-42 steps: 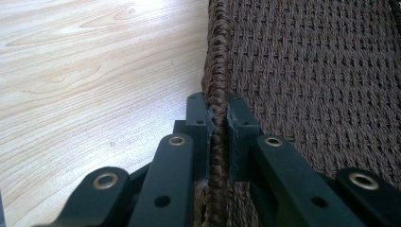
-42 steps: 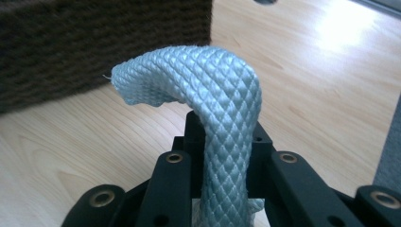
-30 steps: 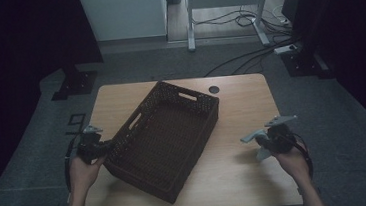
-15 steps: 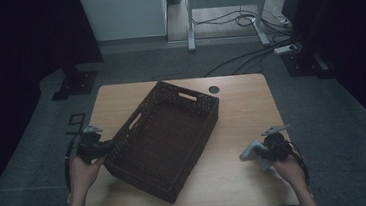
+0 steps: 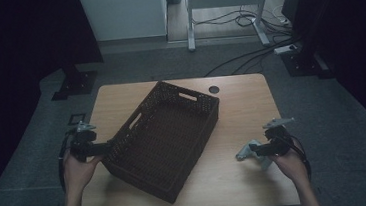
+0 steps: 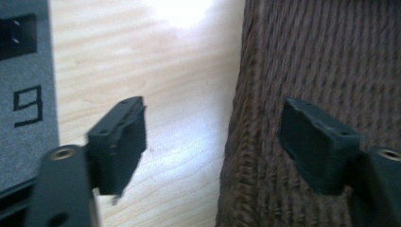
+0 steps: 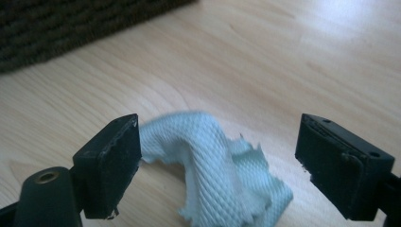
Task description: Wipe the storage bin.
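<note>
We see the pale blue cloth [image 7: 222, 175] crumpled on the wooden table [image 5: 251, 102], at about four o'clock from the woven basket [image 5: 166, 137]. The right gripper view shows its ribbed weave between the right gripper's [image 7: 217, 161] jaws, which have just been opening and stand clear of it. The left gripper [image 6: 213, 142], also just opening, straddles the basket's wall at nine o'clock, pads apart from it.
</note>
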Demonstrator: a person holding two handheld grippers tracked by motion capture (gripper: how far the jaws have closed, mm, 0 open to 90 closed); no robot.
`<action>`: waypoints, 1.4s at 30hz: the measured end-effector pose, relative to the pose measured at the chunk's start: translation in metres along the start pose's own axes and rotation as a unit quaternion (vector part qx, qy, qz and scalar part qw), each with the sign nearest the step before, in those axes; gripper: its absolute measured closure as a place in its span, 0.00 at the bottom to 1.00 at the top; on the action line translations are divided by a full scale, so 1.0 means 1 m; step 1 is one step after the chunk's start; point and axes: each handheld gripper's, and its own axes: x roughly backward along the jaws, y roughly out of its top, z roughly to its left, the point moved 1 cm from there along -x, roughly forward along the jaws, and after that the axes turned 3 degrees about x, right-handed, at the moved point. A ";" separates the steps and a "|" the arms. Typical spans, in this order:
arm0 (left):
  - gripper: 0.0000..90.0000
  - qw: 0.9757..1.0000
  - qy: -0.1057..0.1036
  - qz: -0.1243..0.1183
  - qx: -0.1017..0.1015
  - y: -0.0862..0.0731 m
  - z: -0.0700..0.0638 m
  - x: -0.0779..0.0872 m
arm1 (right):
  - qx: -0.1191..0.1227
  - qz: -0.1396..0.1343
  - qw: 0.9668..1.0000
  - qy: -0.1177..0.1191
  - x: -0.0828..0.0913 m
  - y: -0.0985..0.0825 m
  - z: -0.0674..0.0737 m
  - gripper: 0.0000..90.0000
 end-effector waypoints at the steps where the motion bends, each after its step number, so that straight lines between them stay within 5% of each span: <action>1: 0.24 1.000 -0.003 -0.005 0.005 0.001 -0.001 0.005 | 0.001 -0.003 1.000 -0.001 0.000 0.003 0.002 0.16; 10: 0.17 1.000 -0.011 0.004 -0.011 -0.017 -0.033 0.029 | 0.029 -0.024 0.999 0.017 -0.005 0.028 0.029 0.16; 16: 0.13 0.999 -0.019 0.024 0.014 -0.033 -0.040 0.028 | 0.050 -0.037 0.998 0.028 -0.010 0.034 0.045 0.18; 19: 0.10 0.999 0.001 0.040 0.019 -0.037 -0.044 0.024 | 0.060 -0.042 0.997 0.030 -0.008 0.032 0.051 0.18; 22: 0.11 0.998 0.011 0.054 0.022 -0.042 -0.044 0.019 | 0.076 -0.044 0.996 0.031 -0.006 0.029 0.054 0.18; 25: 0.14 0.998 -0.002 0.056 0.035 -0.043 -0.040 0.015 | 0.078 -0.045 0.995 0.032 -0.005 0.028 0.056 0.18; 29: 0.16 0.998 -0.003 0.056 0.026 -0.042 -0.037 0.013 | 0.079 -0.043 0.995 0.032 -0.006 0.026 0.056 0.18; 39: 0.22 0.997 0.048 0.061 -0.002 -0.039 -0.029 -0.001 | 0.079 -0.033 0.996 0.032 -0.010 0.023 0.053 0.18; 42: 0.28 0.997 0.047 0.060 0.001 -0.038 -0.023 -0.001 | 0.077 -0.033 0.996 0.032 -0.010 0.023 0.052 0.18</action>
